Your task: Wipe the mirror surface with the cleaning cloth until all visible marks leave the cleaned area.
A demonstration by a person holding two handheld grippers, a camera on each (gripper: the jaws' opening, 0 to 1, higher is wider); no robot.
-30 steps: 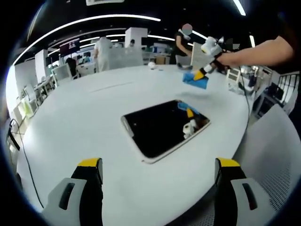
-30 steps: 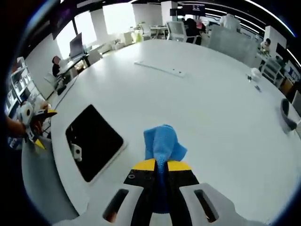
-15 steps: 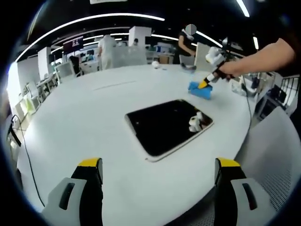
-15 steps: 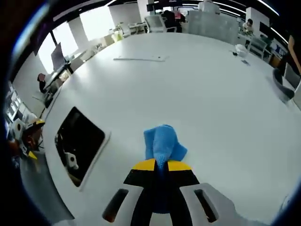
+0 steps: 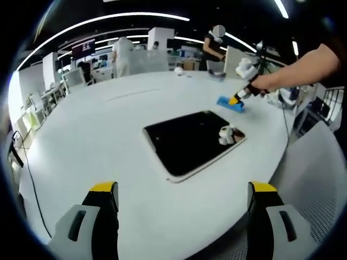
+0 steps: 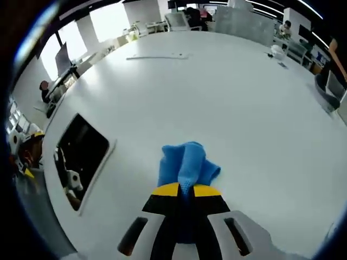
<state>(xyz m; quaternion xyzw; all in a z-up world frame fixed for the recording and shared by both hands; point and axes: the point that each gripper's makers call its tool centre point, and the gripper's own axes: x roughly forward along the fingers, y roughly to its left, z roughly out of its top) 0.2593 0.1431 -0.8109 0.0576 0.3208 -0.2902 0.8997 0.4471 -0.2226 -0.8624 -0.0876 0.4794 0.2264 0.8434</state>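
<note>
**Cloth pinched on the tabletop, mirror lying apart from it**

Fingers of your left gripper (image 5: 180, 203) stand spread wide at the bottom of the left gripper view, yellow-tipped, with nothing between them and bare white tabletop (image 5: 92, 141) under them. Just beyond them lies the mirror (image 5: 192, 142), a dark rectangle with a pale rim, flat on the tabletop near its edge; a small white reflection sits at its right corner. Farther on and to the right, your right gripper (image 5: 236, 99) comes in under your hand (image 5: 259, 85), its tip down on the blue cloth (image 5: 230, 104), which rests on the tabletop near the mirror's far corner but apart from it.

In the right gripper view, your fingers (image 6: 168, 190) are pressed together on the cloth (image 6: 187, 164), which bunches up just ahead of the yellow tips and spreads onto the tabletop (image 6: 227, 97). The mirror (image 6: 80, 157) lies off to the left, clear of the cloth. Your left gripper (image 6: 24, 157) shows at the far left edge, past the mirror. Beyond, a long pale strip (image 6: 158, 56) lies flat on the far side of the tabletop, and office desks and chairs stand behind it.
</note>
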